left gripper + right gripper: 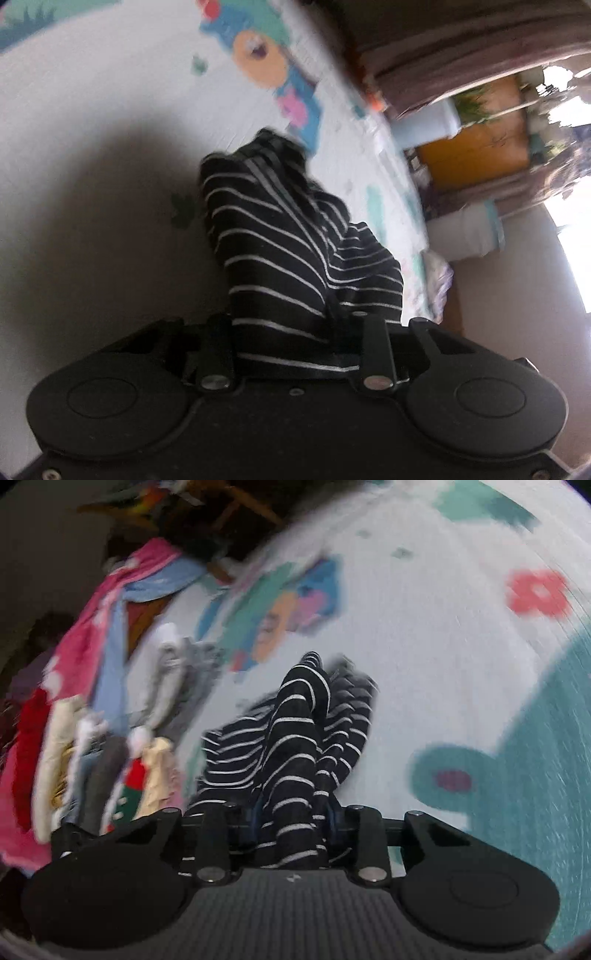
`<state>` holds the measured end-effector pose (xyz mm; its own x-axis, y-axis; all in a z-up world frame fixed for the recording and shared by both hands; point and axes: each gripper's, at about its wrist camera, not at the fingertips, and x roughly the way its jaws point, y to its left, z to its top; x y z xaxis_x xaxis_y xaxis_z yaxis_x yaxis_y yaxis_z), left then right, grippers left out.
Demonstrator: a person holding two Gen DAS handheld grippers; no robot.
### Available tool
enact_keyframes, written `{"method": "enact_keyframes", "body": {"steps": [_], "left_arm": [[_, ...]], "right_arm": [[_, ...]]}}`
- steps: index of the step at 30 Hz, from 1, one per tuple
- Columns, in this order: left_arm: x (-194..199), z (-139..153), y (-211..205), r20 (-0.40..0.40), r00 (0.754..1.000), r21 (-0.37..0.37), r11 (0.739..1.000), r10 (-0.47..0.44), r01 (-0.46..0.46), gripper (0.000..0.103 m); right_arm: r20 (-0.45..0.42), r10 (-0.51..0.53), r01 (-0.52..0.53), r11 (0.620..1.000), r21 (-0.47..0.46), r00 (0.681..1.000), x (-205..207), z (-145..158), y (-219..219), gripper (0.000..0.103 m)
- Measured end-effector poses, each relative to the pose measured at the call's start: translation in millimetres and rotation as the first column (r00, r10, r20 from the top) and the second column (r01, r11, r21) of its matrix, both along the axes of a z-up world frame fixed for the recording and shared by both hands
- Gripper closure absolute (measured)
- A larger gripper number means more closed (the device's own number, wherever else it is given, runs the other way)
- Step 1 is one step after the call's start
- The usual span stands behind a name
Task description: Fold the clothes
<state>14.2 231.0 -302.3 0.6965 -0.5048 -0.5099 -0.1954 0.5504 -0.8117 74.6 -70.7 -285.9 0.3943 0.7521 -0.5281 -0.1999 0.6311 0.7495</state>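
Left wrist view: left gripper point(295, 332) has a bunch of the black white-striped garment point(291, 236) between its fingers, jaws narrowed onto the cloth, so it is pinched. Fingertips are buried in the fabric, can't see the pads. Cloth rises from the jaws and trails away onto the mat point(92, 122), far end lying crumpled on it.

Mat is pale grey-white with a cartoon print: blue, orange, pink and teal patches point(266, 62) at the far side, small green marks nearer. A dark shadow covers the mat left of the garment.

Room beyond the mat's right edge: brown curtain point(443, 48) up top, orange-yellow cabinet point(476, 155) with greenery above it, a pale light-blue container point(472, 229) near the mat edge, bright window glare at far right. All blurred, details unreadable.

Right wrist view: right gripper point(291, 823) is clamped on another bunched part of the same garment, blue pads point(332, 816) pressing the cloth from both sides. The striped fabric runs away from the jaws in a twisted roll and spreads left onto the mat.

A pile of clothes point(96, 709) sits at the left of this view, just beside the garment: pink, light blue, red, cream, grey pieces stacked together. Same mat here: large teal shapes point(535, 757) right, a red flower point(537, 592) far right, a multicolour print far centre. Dark wooden furniture point(229, 502) beyond the pile, too blurred to identify.
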Motion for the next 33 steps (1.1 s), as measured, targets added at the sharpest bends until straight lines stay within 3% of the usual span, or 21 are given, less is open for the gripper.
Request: {"method": "enact_keyframes", "body": {"steps": [3, 7, 10, 13, 16, 19, 24, 28, 30, 31, 32, 33], "left_arm": [[-12.3, 27.1, 13.0, 0.068, 0.995, -0.026, 0.997, 0.069, -0.067, 0.074], [-33.3, 67.8, 35.3, 0.151, 0.971, -0.053, 0.983, 0.184, -0.178, 0.074], [-54.3, 100.2, 54.1, 0.212, 0.942, -0.051, 0.966, 0.259, -0.254, 0.074], [-73.0, 142.4, 75.9, 0.297, 0.9, -0.01, 0.943, 0.32, -0.332, 0.074], [-85.5, 191.1, 101.7, 0.4, 0.838, 0.026, 0.909, 0.371, -0.415, 0.074], [-96.1, 237.1, 128.3, 0.499, 0.761, 0.037, 0.867, 0.415, -0.497, 0.074], [-114.3, 297.8, 172.7, 0.628, 0.605, 0.041, 0.755, 0.49, -0.654, 0.074], [-125.8, 319.3, 208.2, 0.666, 0.498, 0.004, 0.665, 0.555, -0.747, 0.074], [-125.5, 319.6, 230.2, 0.644, 0.478, 0.004, 0.622, 0.598, -0.783, 0.073], [-120.5, 314.0, 242.4, 0.611, 0.479, 0.018, 0.594, 0.63, -0.804, 0.07], [-111.6, 302.9, 256.5, 0.549, 0.483, 0.043, 0.555, 0.682, -0.831, 0.056], [-100.3, 290.2, 269.6, 0.472, 0.506, 0.104, 0.524, 0.722, -0.845, 0.05]], "right_arm": [[0.06, 0.058, -0.059, 0.998, 0.027, 0.997, 4.7, 35.9, 14.4, 0.07], [0.148, 0.155, -0.165, 0.985, 0.056, 0.977, 12.2, 82.6, 45.4, 0.07], [0.209, 0.234, -0.255, 0.964, 0.079, 0.95, 17.9, 116.8, 71.7, 0.07], [0.293, 0.319, -0.359, 0.929, 0.092, 0.901, 23.4, 154.1, 107.6, 0.07], [0.384, 0.369, -0.446, 0.885, 0.131, 0.846, 35.7, 197.1, 147.7, 0.07], [0.478, 0.405, -0.529, 0.834, 0.155, 0.779, 46.4, 246.8, 190.0, 0.07], [0.595, 0.458, -0.67, 0.717, 0.192, 0.661, 64.2, 323.8, 276.1, 0.07], [0.622, 0.468, -0.72, 0.653, 0.236, 0.628, 73.1, 353.3, 343.6, 0.069], [0.582, 0.473, -0.689, 0.689, 0.223, 0.662, 77.2, 353.7, 377.6, 0.062], [0.545, 0.48, -0.661, 0.725, 0.195, 0.687, 79.4, 351.2, 394.6, 0.047], [0.486, 0.496, -0.613, 0.782, 0.111, 0.72, 81.4, 345.1, 413.0, 0.036], [0.414, 0.508, -0.549, 0.836, -0.022, 0.756, 83.0, 336.9, 432.5, 0.028]]}}
